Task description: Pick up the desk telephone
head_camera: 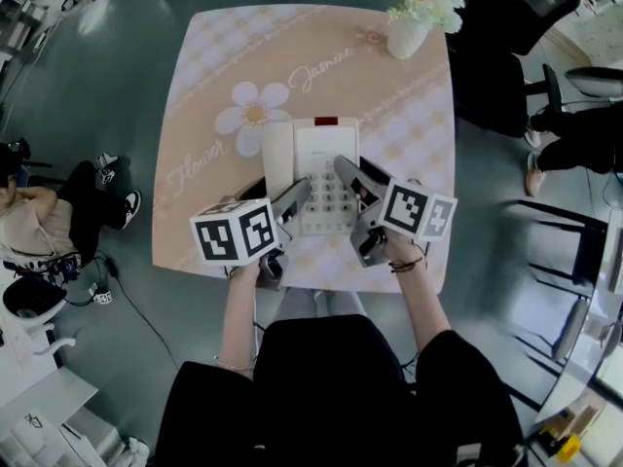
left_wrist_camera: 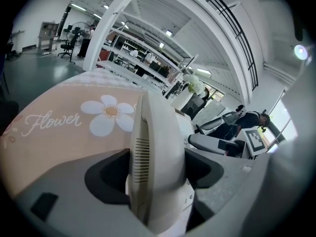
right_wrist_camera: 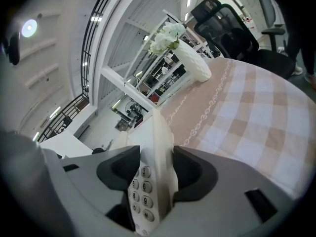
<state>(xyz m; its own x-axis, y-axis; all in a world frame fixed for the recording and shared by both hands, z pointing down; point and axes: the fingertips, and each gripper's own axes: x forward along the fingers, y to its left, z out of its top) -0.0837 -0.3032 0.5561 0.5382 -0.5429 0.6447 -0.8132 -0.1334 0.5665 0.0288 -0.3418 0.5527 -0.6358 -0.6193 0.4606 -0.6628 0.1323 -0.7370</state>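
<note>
Now | left gripper (head_camera: pixel 301 191), right gripper (head_camera: pixel 347 169) tilted down | clamping telephone (head_camera: pixel 325 150) sides

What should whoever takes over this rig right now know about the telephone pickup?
Left hand-held gripper: shut on the handset side of the desk telephone.
Right hand-held gripper: shut on its keypad side.
The desk telephone is near the middle of the table; a vase stands at the far corner.
Done: both grips set.
Left: lift it clear. Whether it is already off the cloth cannot be told.
</note>
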